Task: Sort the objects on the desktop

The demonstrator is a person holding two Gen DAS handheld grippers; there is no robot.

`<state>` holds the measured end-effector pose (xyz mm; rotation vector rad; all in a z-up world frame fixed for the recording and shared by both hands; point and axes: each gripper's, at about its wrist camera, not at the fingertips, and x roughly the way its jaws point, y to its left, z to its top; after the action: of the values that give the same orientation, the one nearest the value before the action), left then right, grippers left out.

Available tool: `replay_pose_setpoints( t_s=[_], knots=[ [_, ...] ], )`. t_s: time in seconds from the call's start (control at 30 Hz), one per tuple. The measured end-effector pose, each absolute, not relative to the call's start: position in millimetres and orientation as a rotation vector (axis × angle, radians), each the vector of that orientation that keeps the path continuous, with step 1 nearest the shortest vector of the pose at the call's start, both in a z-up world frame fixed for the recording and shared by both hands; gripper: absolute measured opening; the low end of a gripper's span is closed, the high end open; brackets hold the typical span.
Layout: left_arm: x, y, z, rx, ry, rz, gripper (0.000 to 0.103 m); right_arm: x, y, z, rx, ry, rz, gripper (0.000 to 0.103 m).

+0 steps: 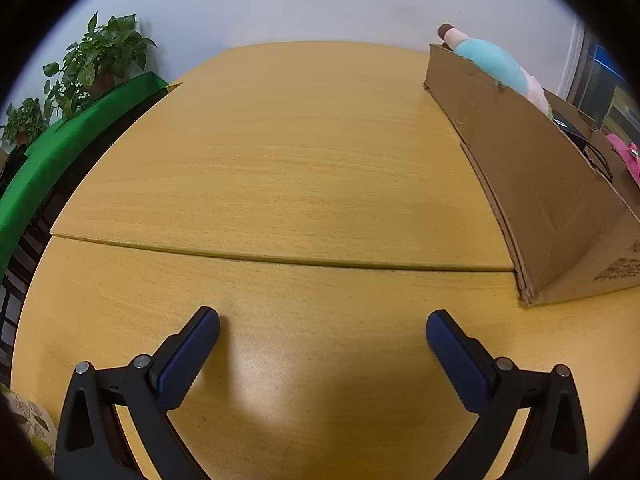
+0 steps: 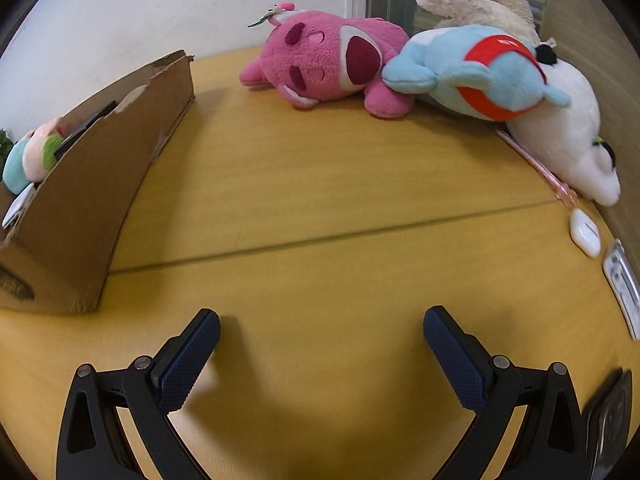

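Yellow wood-grain table; brown cardboard box at nine o'clock; pink plush at twelve; blue-and-red plush, white plush, perhaps pearly-white case at three.

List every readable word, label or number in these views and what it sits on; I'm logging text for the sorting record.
No text here can be read.
Box: dark print low on its end face, seen in both views, too blurred to read.
Blue plush: small white mark on its red band, too small to read.
White case: a thin dark mark, illegible.
Both grippers, left and right: no markings.
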<state>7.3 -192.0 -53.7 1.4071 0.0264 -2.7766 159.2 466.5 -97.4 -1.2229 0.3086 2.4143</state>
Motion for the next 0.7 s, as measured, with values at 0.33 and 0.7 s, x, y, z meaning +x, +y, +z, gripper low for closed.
replay_pose_setpoints(
  t_s=[0.33,0.7],
  knots=[
    [-4,-202,-53,1.404,0.038,-2.764,0.103,149,473,-98,-1.217,0.318,2.397,0.103],
    [-3,-201,-54,1.404,0.038,-2.764,0.103,149,473,-98,-1.218,0.318,2.396,0.103]
  ],
)
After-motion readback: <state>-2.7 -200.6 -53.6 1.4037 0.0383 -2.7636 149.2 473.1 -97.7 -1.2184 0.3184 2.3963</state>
